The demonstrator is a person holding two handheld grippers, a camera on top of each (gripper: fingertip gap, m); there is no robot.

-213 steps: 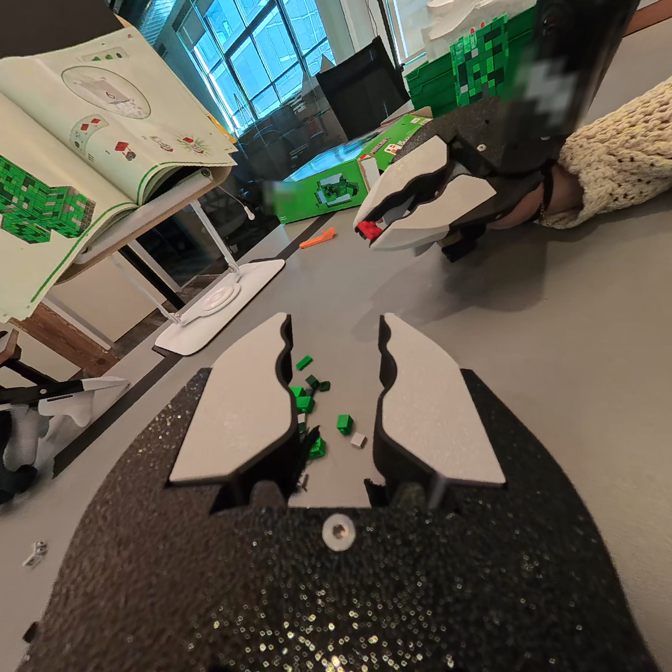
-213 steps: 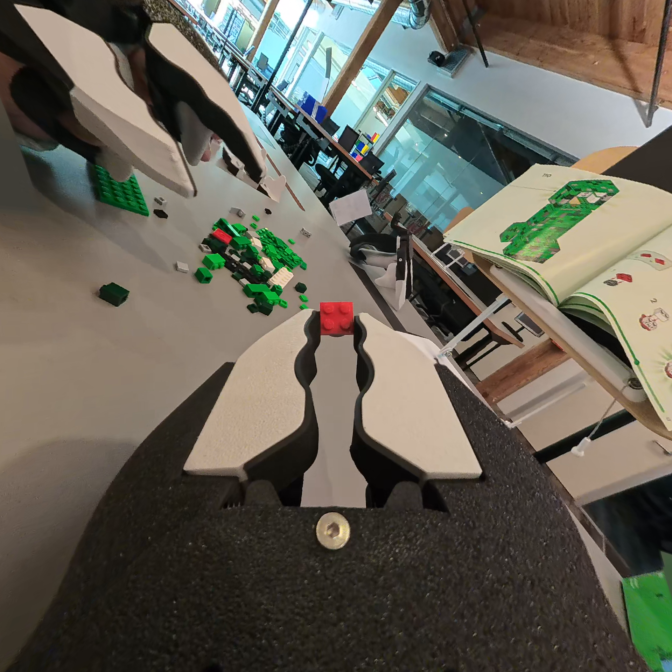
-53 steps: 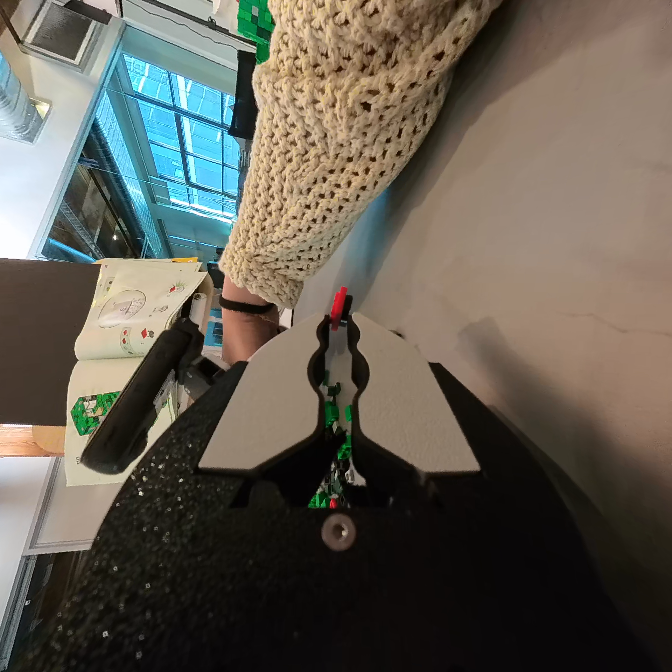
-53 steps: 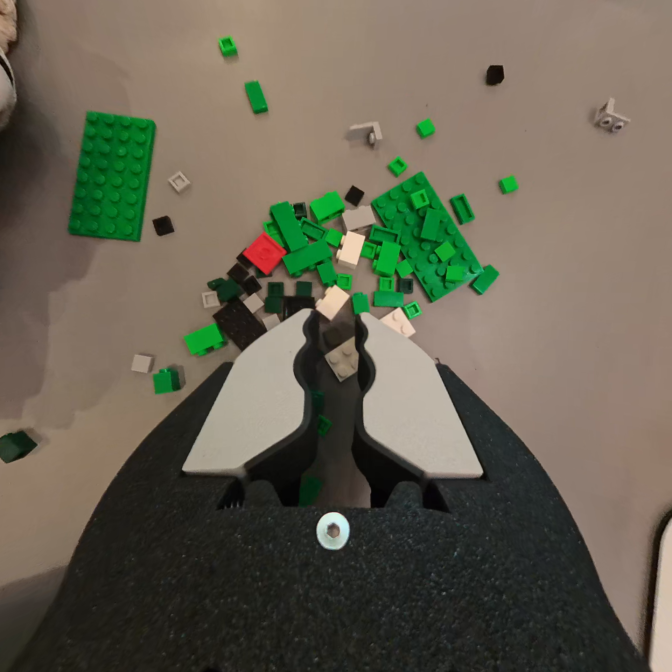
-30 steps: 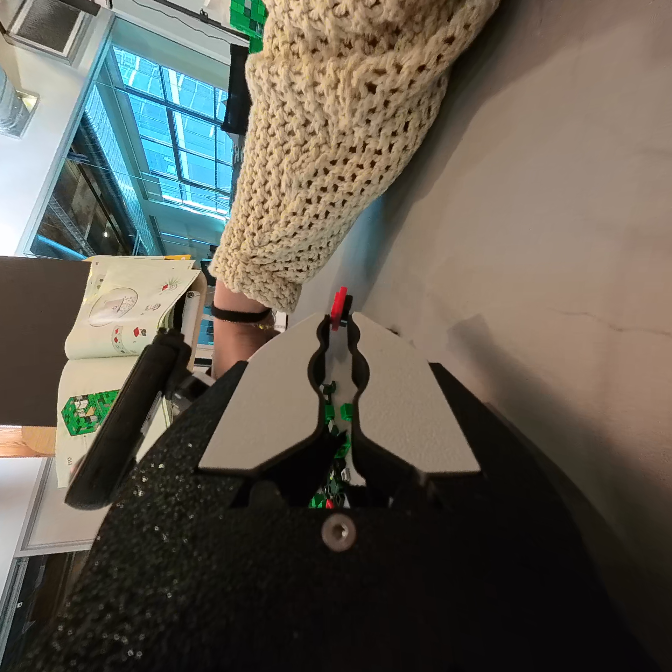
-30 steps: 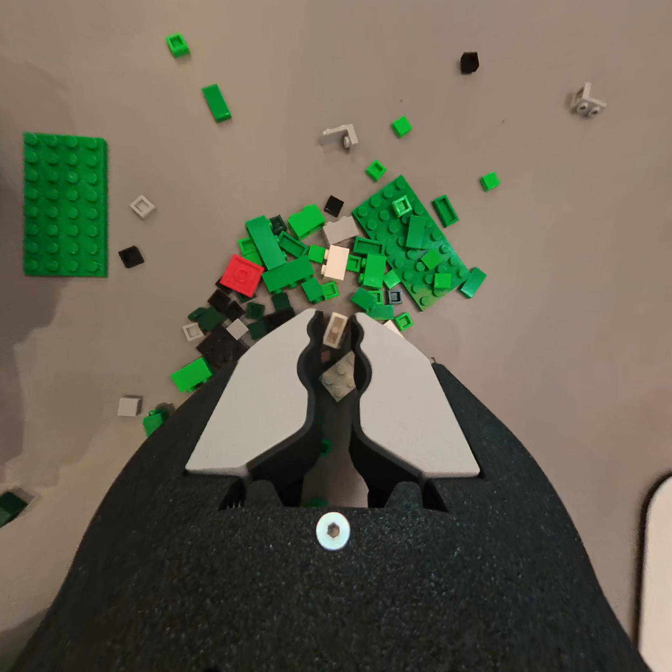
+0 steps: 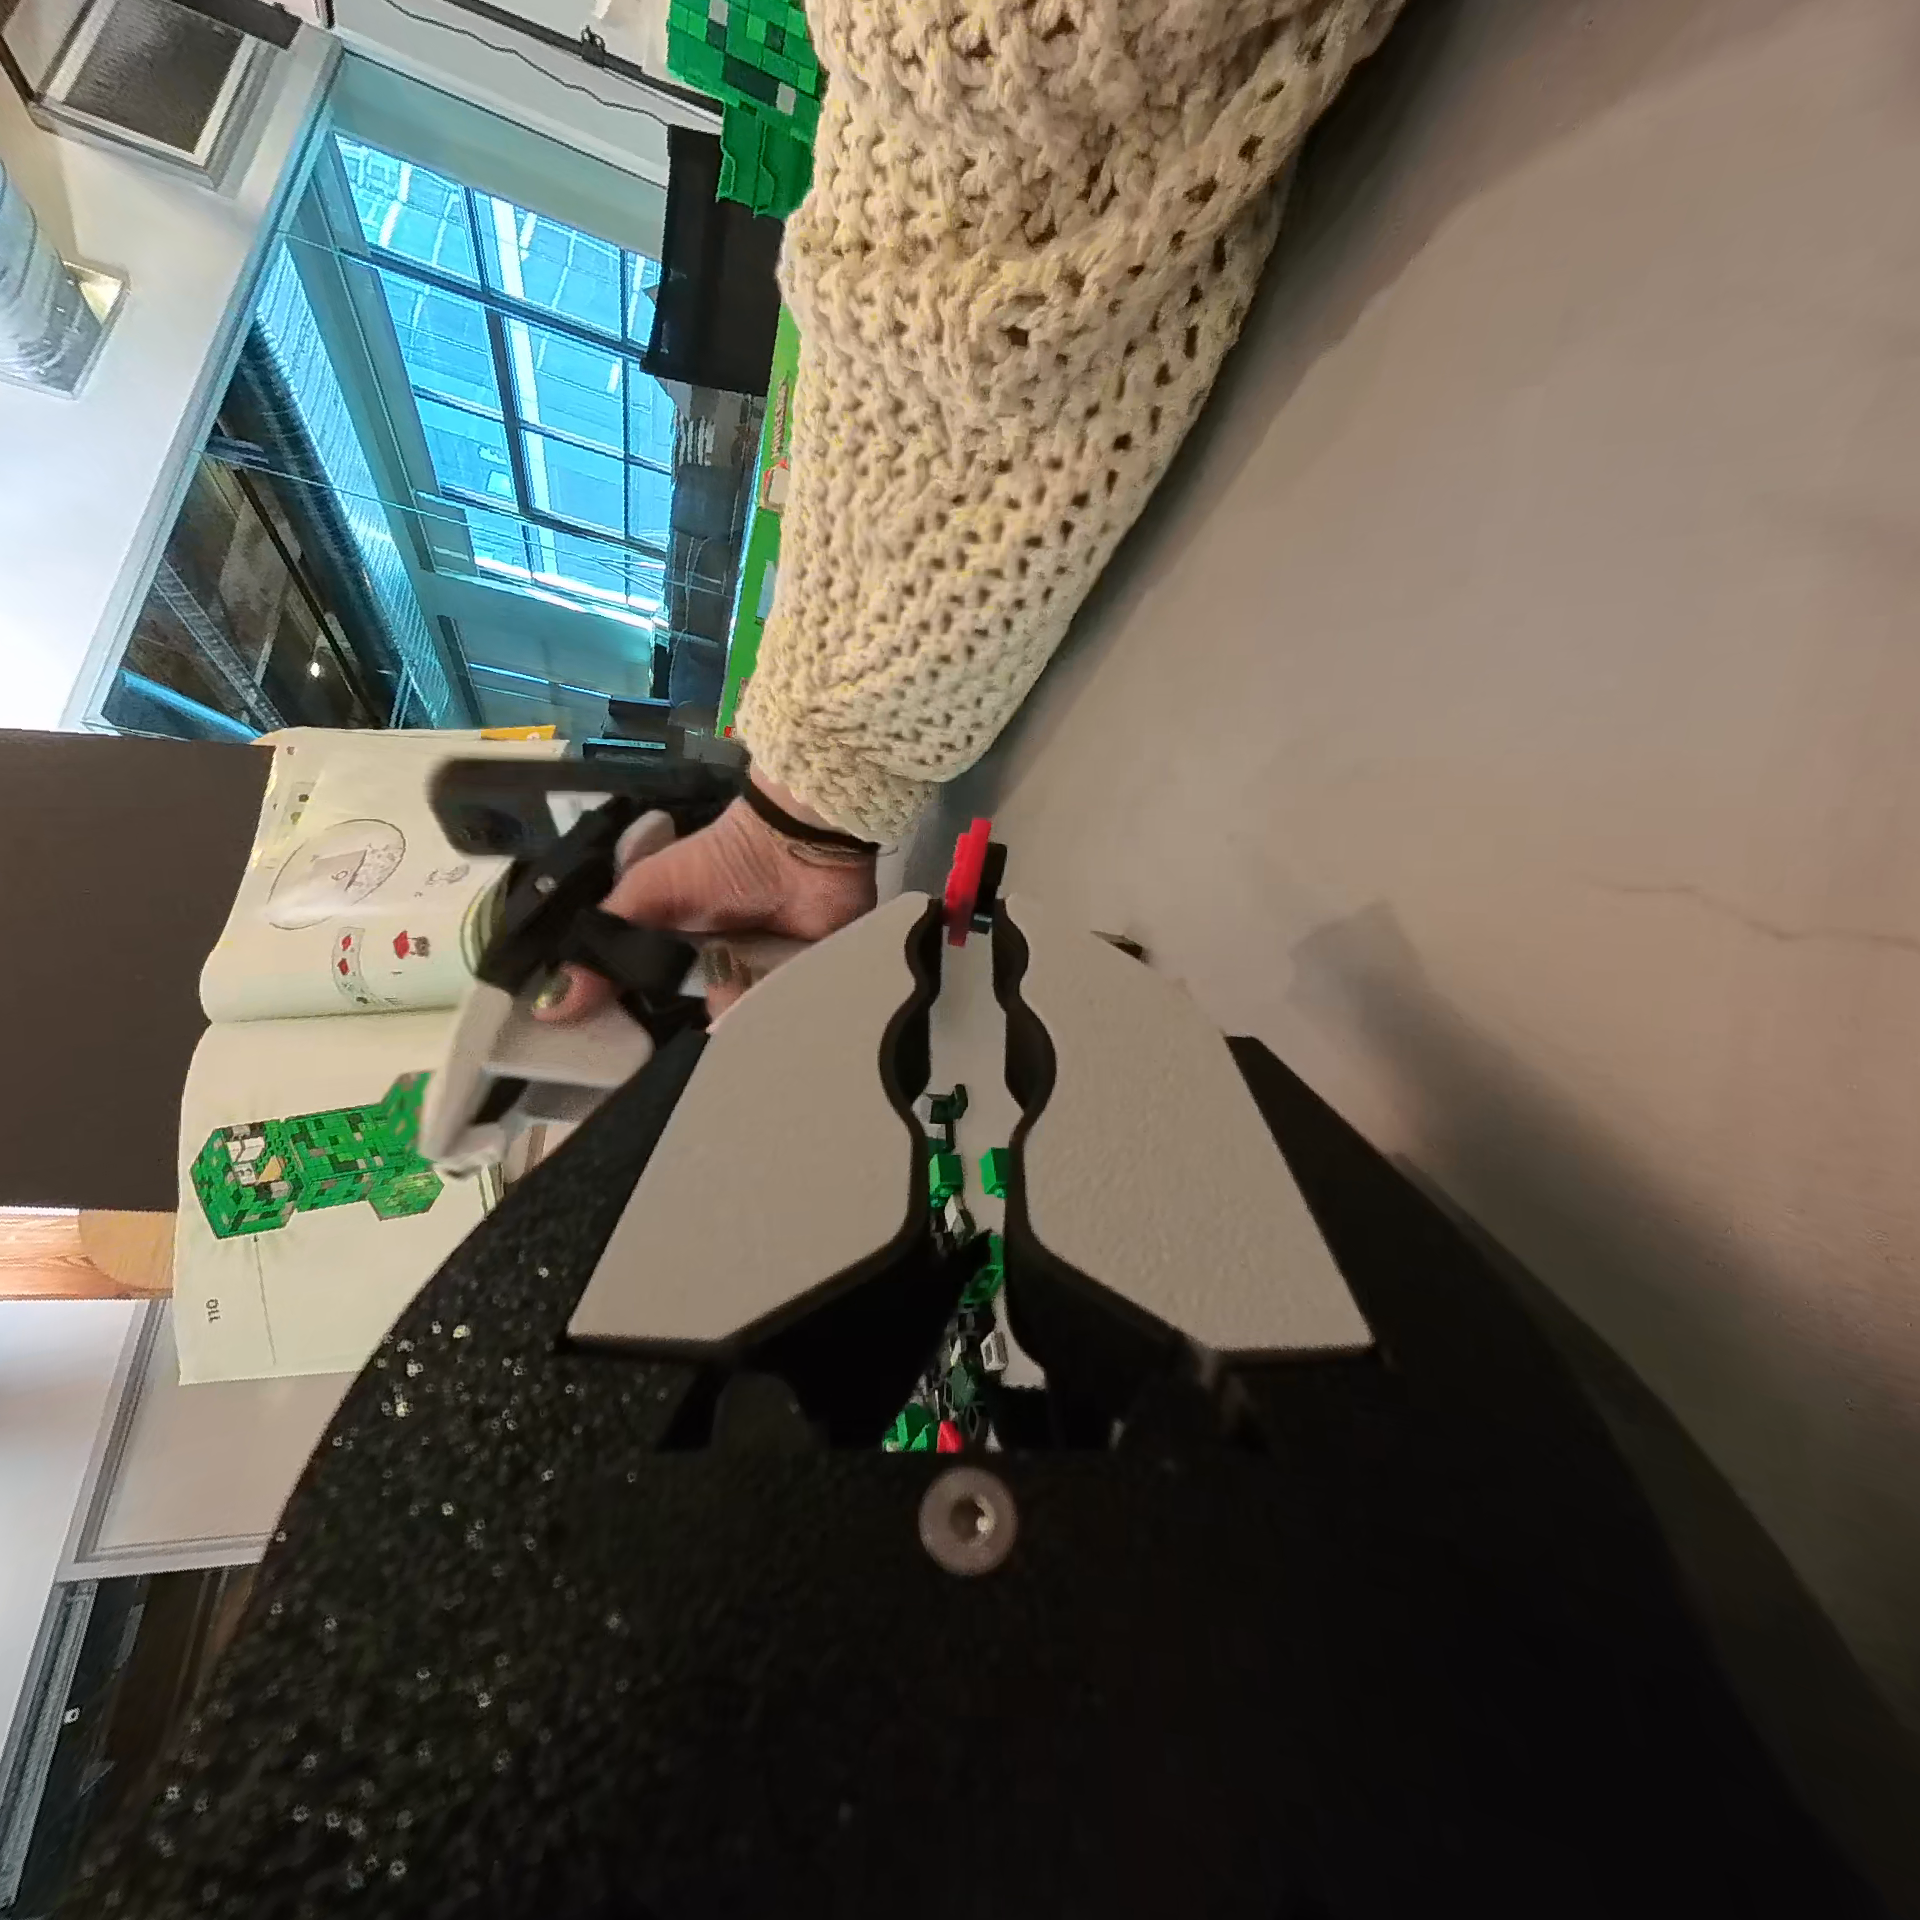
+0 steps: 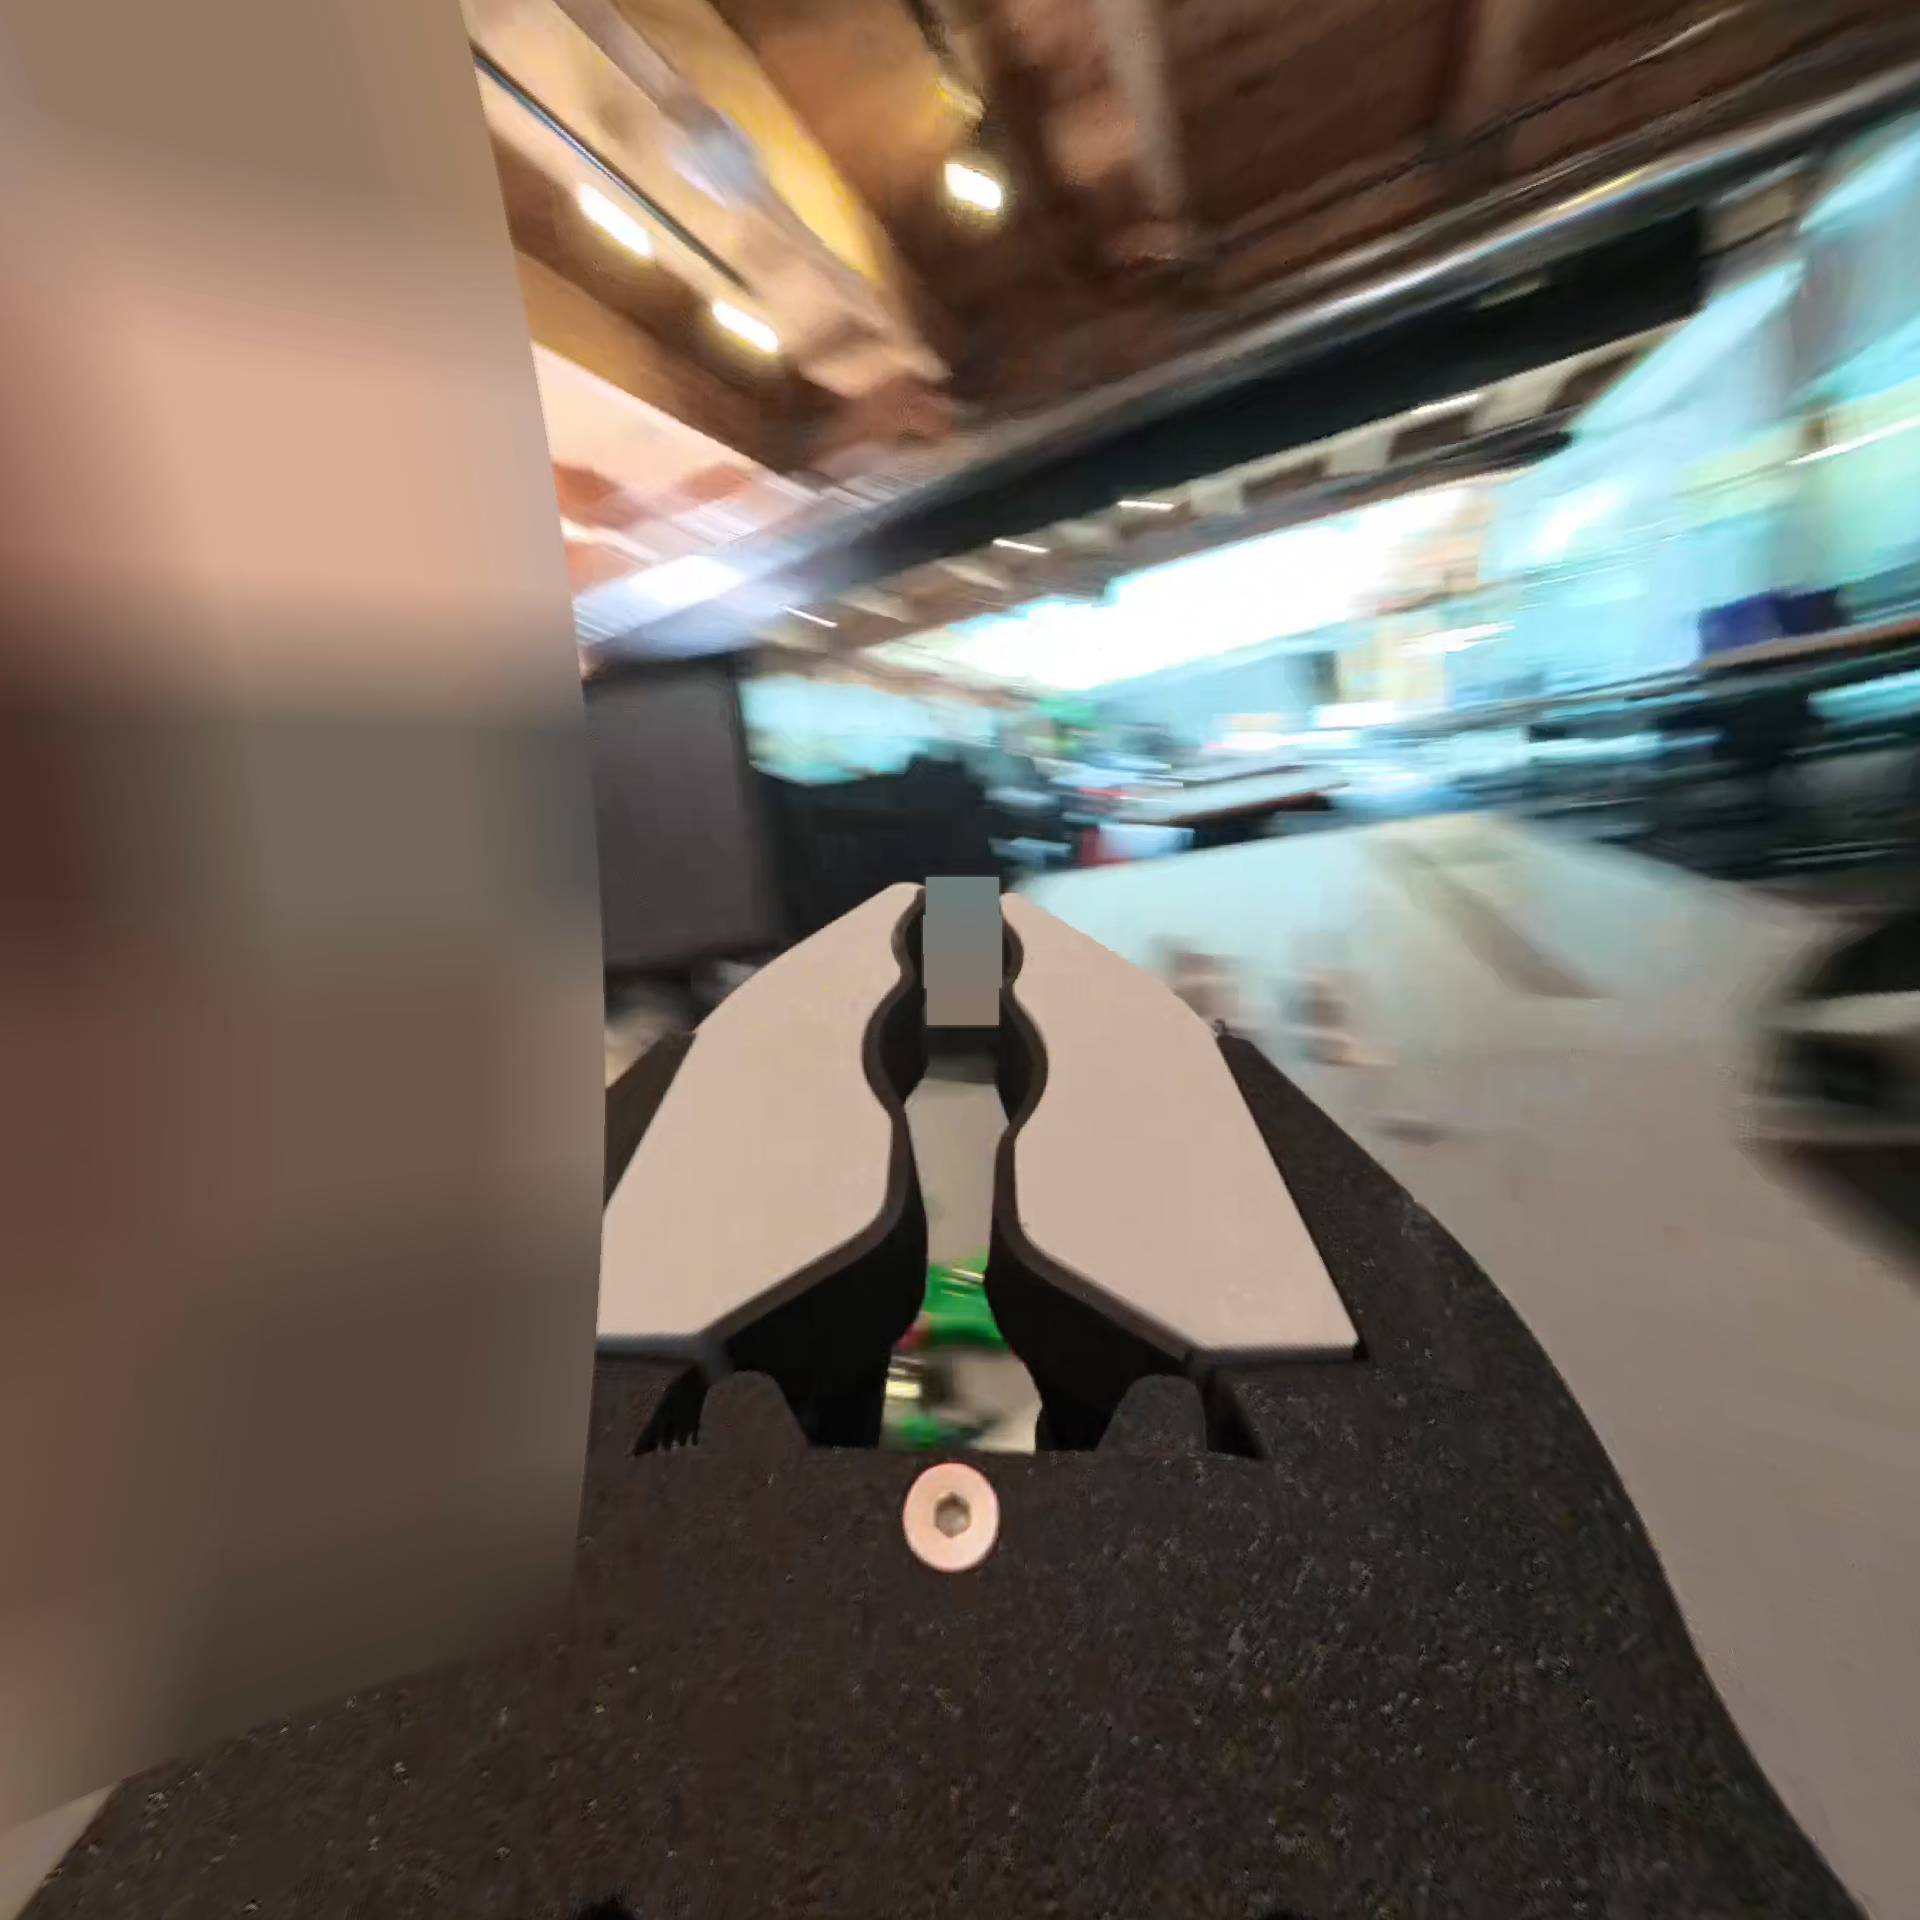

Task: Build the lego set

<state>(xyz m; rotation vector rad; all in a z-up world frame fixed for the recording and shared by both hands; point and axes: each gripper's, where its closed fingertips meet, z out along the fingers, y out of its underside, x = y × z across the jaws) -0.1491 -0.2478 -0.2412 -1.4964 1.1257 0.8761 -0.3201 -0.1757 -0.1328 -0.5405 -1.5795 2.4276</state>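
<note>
1. Left gripper [image 7: 968, 914] — clamped on a red plate [image 7: 966, 878] edge-on at its tips, presumably presented for mating.
2. Right gripper [image 8: 961, 914] — narrowed on a small grey piece [image 8: 961, 951], lifted above the loose bricks [image 7: 961, 1174], likely bound for the red plate.
3. Instruction booklet [image 7: 312, 1039] — propped open beyond the red plate for reference.

On your open instruction booklet [image 7: 312, 1039], a small page number stands at the lower left corner and a step number inside a circle higher up. Beyond the booklet, the green box [image 7: 764, 499] bears print too blurred to read.
</note>
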